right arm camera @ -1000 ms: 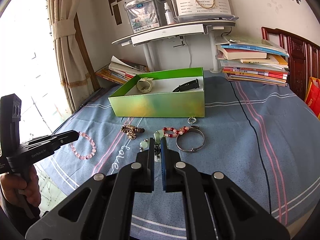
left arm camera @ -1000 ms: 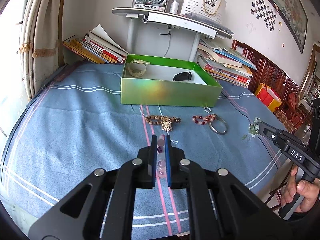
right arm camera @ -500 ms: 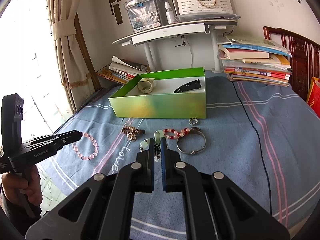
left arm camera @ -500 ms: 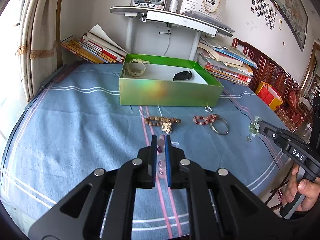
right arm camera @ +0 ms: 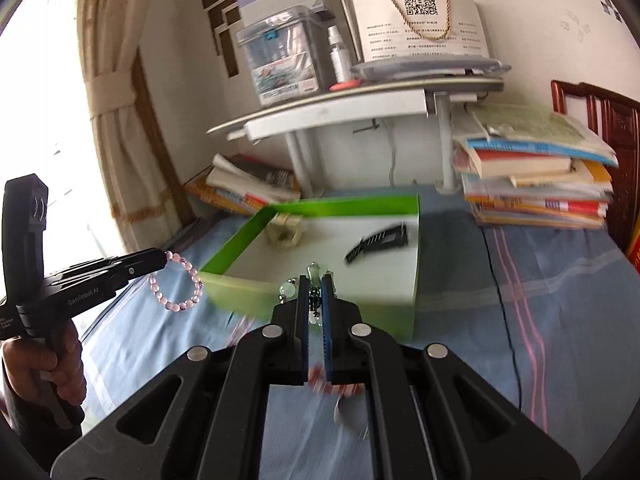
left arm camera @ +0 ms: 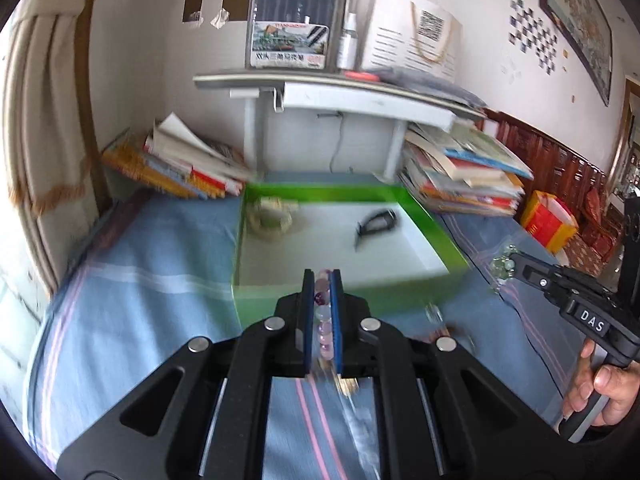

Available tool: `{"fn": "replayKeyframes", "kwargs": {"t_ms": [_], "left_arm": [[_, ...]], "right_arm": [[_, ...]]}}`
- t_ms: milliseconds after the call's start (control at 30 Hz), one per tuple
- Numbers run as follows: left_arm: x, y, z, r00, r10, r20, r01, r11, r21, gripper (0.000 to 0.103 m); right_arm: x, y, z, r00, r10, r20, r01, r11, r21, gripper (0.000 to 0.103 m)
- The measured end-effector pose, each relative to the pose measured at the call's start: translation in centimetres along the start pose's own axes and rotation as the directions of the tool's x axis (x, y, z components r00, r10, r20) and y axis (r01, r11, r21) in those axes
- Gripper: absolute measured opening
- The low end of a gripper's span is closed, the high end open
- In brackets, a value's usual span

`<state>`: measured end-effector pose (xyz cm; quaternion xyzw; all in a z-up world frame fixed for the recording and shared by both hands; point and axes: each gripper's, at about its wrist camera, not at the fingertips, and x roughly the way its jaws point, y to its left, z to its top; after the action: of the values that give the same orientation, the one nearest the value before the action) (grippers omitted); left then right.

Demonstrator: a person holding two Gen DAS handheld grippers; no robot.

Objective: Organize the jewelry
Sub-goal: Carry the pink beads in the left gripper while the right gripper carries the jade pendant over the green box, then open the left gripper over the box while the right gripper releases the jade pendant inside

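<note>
My left gripper (left arm camera: 322, 274) is shut on a pink and purple bead bracelet (left arm camera: 323, 312), its tips over the near wall of the green box (left arm camera: 280, 296). In the right wrist view that bracelet (right arm camera: 176, 286) hangs as a loop from the left gripper (right arm camera: 162, 257), left of the box (right arm camera: 240, 294). My right gripper (right arm camera: 315, 280) is shut on a pale green bead piece (right arm camera: 289, 289) above the box's near edge. From the left wrist view these green beads (left arm camera: 502, 266) dangle at the right gripper (left arm camera: 515, 259), beside the box's right corner.
Inside the box lie a beige bracelet (left arm camera: 272, 216) and a black band (left arm camera: 376, 222). Blurred jewelry stays on the blue cloth under the grippers (right arm camera: 336, 384). Book stacks (right arm camera: 536, 176) and a grey shelf (left arm camera: 340, 88) stand behind. A black cable (right arm camera: 504, 300) crosses the cloth.
Both grippers have moved forward and slightly up toward the green box, each still holding its beads. The loose jewelry on the cloth has slid beneath them.
</note>
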<state>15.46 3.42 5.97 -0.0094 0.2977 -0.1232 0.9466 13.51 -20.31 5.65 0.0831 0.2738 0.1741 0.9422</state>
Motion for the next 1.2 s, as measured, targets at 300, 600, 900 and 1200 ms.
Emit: {"fn": "replayKeyframes", "kwargs": {"t_ms": [300,600,900,1200], "left_arm": [[10.6,3.8,4.7,0.992,0.121,-0.031,-0.122,0.992,-0.027,0.03],[0.3,4.2,0.9,0.976,0.14,0.164,-0.13,0.989,-0.075,0.086],[-6.9,2.4,-8.6,0.982,0.158,0.108,-0.148,0.985,-0.094,0.089],[-7.7,0.2,-13.5,0.995,0.095,0.031,-0.093,0.994,-0.05,0.089]], "right_arm": [[9.8,-5.2,4.5,0.994,-0.086,-0.063,0.089,0.995,0.046,0.018],[-1.4,-4.5,1.7,0.983,-0.107,0.147,0.098,0.993,0.068,0.069],[-7.7,-1.4,-6.0,0.987,-0.126,0.101,0.117,0.989,0.092,0.071],[-7.9,1.2,-11.4,0.997,-0.081,0.015,0.08,0.995,0.063,0.071]]}}
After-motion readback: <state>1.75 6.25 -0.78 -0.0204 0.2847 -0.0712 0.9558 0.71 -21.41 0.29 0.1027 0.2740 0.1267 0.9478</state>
